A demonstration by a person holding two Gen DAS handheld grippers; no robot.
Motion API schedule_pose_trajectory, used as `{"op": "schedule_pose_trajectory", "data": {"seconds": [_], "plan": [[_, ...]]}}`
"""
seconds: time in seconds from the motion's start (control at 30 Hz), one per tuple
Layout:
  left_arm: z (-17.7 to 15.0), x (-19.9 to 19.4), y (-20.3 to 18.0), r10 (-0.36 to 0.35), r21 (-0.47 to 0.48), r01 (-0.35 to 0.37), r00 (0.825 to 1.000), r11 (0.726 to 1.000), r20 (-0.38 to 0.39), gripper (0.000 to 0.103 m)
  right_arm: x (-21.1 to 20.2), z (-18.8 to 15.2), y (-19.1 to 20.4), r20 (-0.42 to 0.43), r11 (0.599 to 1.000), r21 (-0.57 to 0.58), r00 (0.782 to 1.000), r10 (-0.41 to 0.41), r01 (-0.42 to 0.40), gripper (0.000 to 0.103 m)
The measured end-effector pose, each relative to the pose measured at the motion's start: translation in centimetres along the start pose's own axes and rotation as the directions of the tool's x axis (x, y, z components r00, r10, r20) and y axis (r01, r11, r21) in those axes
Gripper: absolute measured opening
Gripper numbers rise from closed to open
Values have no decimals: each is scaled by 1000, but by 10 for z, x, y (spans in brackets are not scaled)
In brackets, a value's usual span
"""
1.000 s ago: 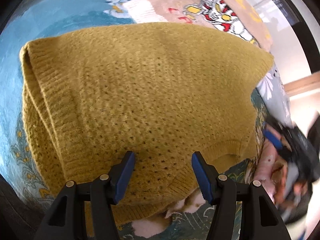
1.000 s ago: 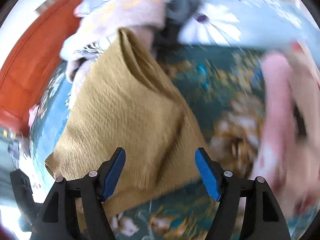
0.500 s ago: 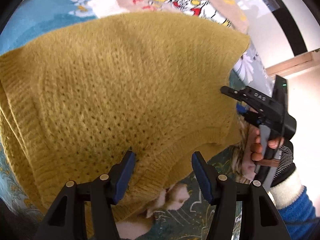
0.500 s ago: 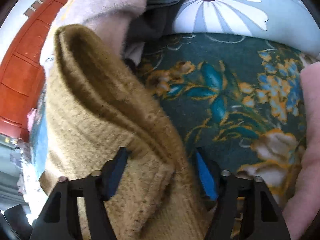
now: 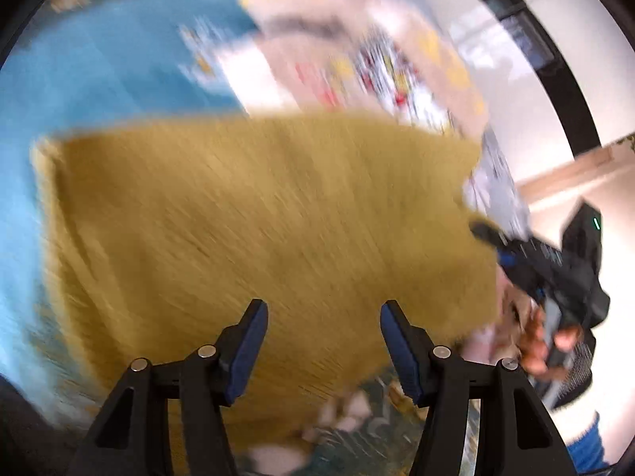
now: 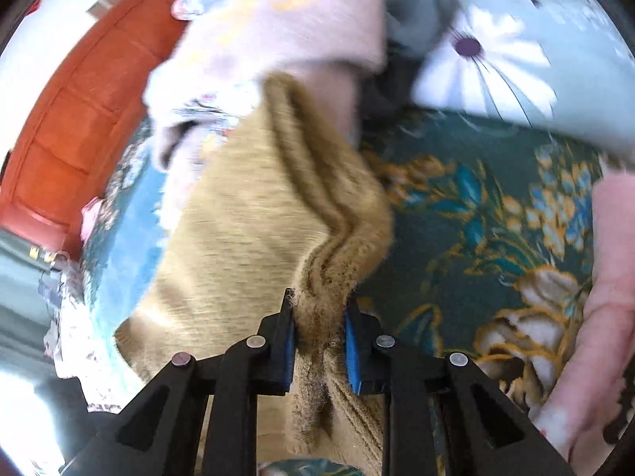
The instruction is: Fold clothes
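A mustard knit sweater (image 5: 254, 230) lies folded on a floral bedspread and fills the middle of the blurred left wrist view. My left gripper (image 5: 321, 341) hovers open over its near hem with nothing between the blue pads. In the right wrist view the sweater's (image 6: 238, 238) bunched ribbed edge is pinched in my right gripper (image 6: 319, 341), which is shut on it. That right gripper (image 5: 555, 261) also shows at the sweater's right edge, held by a person's hand.
A pale pink sweater with a cartoon print (image 5: 377, 63) (image 6: 285, 31) lies beyond the mustard one, beside dark grey cloth (image 6: 416, 27). A pink garment (image 6: 611, 277) lies at right. Dark green floral bedspread (image 6: 496, 230), a daisy-print pillow (image 6: 496, 67) and an orange-red headboard (image 6: 79, 91) surround them.
My right gripper has shut on the sweater's ribbed edge, which had lain between its open fingers. The left gripper has pulled back, so more of the sweater shows, blurred by motion.
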State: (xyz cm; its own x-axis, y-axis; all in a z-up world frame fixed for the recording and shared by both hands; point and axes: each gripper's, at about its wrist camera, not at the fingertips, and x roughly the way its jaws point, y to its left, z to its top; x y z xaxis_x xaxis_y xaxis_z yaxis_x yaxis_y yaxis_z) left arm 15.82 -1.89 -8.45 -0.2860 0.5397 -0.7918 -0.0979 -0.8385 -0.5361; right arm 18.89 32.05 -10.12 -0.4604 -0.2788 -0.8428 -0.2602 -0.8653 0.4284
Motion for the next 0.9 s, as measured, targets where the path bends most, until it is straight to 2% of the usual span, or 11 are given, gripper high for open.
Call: {"op": "schedule_pose_trajectory", "data": {"seconds": [0.17,0.3,0.37,0.47,0.67,0.73,0.9], "plan": [[9,-53,44,15,-99,-3,992,995,123,63,-21,-5,53,18,992,-127,1000,14,-12,21],[17,-95,79,36,-177,3,975,984,219,63,-4,-1,94,16,978,-208,1000,-26,29,21],[20,-116,97,49,-215,9,963,977,266,63,-20,-13,128,33,960,-277,999,-23,31,21],[21,-139,118,28,-256,53,953,965,302,63,-23,-31,175,51,897,-442,998,26,0,21],[22,-152,135,-5,-320,125,937,939,350,63,17,-79,220,-94,807,-581,993,65,-107,21],[20,-157,141,-7,-339,138,933,931,360,63,31,-95,234,-143,771,-620,987,72,-146,21],[18,-160,149,-5,-345,135,936,929,353,63,65,-134,271,-267,671,-699,961,77,-248,21]]}}
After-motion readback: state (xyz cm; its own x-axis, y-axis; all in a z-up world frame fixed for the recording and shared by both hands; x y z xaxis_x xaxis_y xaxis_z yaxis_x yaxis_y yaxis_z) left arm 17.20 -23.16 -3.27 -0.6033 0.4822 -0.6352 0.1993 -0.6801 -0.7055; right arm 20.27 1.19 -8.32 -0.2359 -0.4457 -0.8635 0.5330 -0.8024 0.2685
